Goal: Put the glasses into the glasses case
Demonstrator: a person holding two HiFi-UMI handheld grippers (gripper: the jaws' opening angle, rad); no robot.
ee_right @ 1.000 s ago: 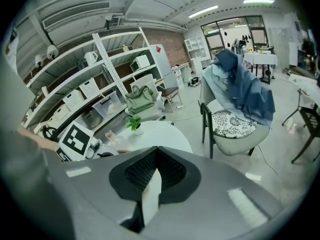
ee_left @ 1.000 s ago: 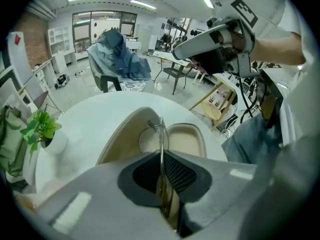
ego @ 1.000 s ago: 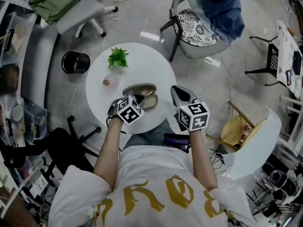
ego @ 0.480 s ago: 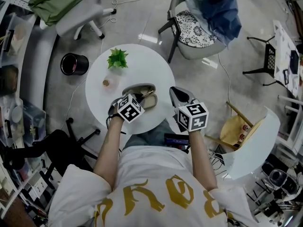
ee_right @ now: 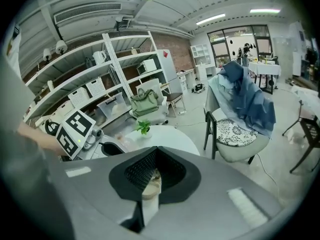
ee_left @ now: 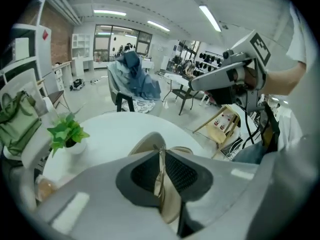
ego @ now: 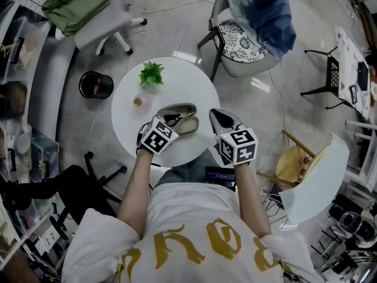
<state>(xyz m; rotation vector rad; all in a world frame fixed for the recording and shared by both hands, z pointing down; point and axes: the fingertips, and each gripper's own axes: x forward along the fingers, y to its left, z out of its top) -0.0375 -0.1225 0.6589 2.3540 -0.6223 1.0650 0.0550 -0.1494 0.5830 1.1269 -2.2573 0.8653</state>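
Observation:
A beige glasses case (ego: 187,122) lies open on the round white table (ego: 171,81), near its front edge. Dark glasses (ego: 172,119) sit at the case's left end. My left gripper (ego: 166,123) is there, shut on a thin piece of the glasses (ee_left: 160,166); the case (ee_left: 145,149) shows just beyond the jaws. My right gripper (ego: 218,115) hovers by the table's right edge, to the right of the case, shut with nothing held. In the right gripper view (ee_right: 150,181) only a sliver of beige shows through the gap below the jaws.
A small potted plant (ego: 151,73) and a small round object (ego: 137,102) stand at the table's far left. Around the table are a black bin (ego: 94,84), a chair draped in blue cloth (ego: 253,28), an office chair with a green bag (ego: 88,10) and a yellow chair (ego: 294,161).
The left gripper has edged a little farther over the case with the glasses. The right gripper has barely moved.

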